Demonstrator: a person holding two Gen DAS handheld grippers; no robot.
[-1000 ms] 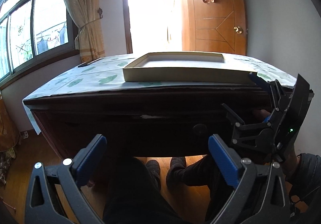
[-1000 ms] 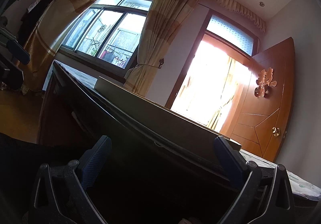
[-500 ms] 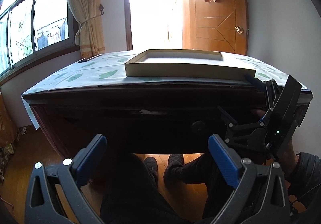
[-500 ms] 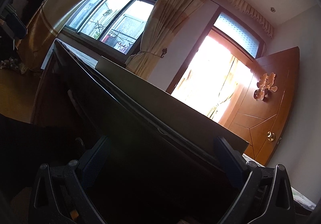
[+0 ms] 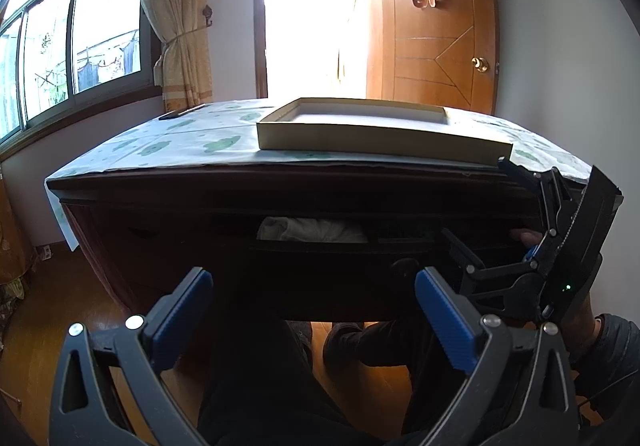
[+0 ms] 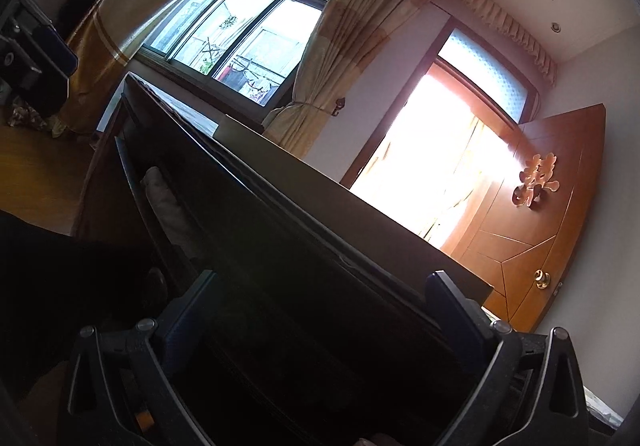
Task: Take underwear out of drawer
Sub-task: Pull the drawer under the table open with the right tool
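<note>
While the drawer (image 5: 320, 246) of the dark wooden desk (image 5: 160, 230) stood partly pulled out, pale folded underwear (image 5: 312, 229) lay inside it, visible through the gap under the desk top and, in the right wrist view, as a light bundle (image 6: 162, 198) at the drawer's far end. The left gripper (image 5: 314, 308) hung in front of the drawer front, over the person's dark-trousered legs (image 5: 272, 386), jaws spread wide and holding nothing. The right gripper (image 6: 320, 310) was at the right end of the desk front with jaws likewise wide apart and nothing seen between them, its blue-padded fingers (image 5: 516, 174) reaching up beside the shallow cardboard tray (image 5: 376, 134) on the patterned cloth (image 5: 180, 142).
</note>
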